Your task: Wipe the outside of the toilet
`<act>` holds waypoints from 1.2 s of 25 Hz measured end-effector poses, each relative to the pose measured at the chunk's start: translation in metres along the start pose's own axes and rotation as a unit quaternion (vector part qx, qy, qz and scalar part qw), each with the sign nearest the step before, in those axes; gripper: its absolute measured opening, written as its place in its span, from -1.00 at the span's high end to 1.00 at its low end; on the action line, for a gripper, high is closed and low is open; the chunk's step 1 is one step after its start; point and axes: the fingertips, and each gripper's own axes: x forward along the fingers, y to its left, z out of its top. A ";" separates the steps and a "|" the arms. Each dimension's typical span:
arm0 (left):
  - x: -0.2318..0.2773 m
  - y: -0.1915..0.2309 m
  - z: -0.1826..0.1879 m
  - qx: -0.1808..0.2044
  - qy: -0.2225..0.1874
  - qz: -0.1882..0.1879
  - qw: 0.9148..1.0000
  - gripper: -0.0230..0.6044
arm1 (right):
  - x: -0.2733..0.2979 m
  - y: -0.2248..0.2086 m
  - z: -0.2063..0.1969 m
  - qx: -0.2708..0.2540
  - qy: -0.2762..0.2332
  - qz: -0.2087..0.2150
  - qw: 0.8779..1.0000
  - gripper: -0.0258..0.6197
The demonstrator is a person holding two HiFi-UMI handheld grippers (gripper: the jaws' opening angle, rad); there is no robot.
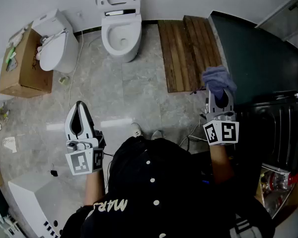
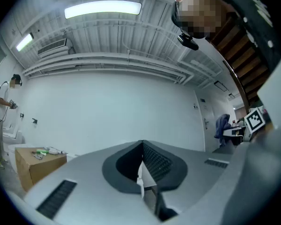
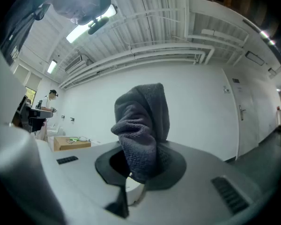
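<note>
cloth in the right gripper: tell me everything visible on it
The cloth is a thick, blue-grey, waffle-textured towel, bunched and folded over itself. The right gripper is shut on its lower end; it stands up from the jaws and droops over at the top. It is held in the air, well short of the toilet, touching only the gripper.

Bare test bathroom: two toilets, cardboard box.

The left claw fills the lower centre of the frame, its jaws pressed together with nothing between them. Behind it are a white wall, a ceiling light at upper left, a cardboard box at lower left and a blue cloth at mid right.
</note>
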 end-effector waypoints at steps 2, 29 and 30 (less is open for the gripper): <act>-0.001 0.001 -0.001 0.002 0.002 -0.001 1.000 0.89 | 0.001 0.003 0.000 -0.002 0.001 0.001 1.000 0.79; 0.011 0.032 -0.005 -0.009 -0.001 0.002 1.000 0.89 | 0.019 0.014 -0.002 0.020 -0.005 -0.011 1.000 0.79; 0.013 0.036 -0.004 -0.009 -0.002 0.001 1.000 0.89 | 0.022 0.015 0.000 0.020 -0.007 -0.013 1.000 0.79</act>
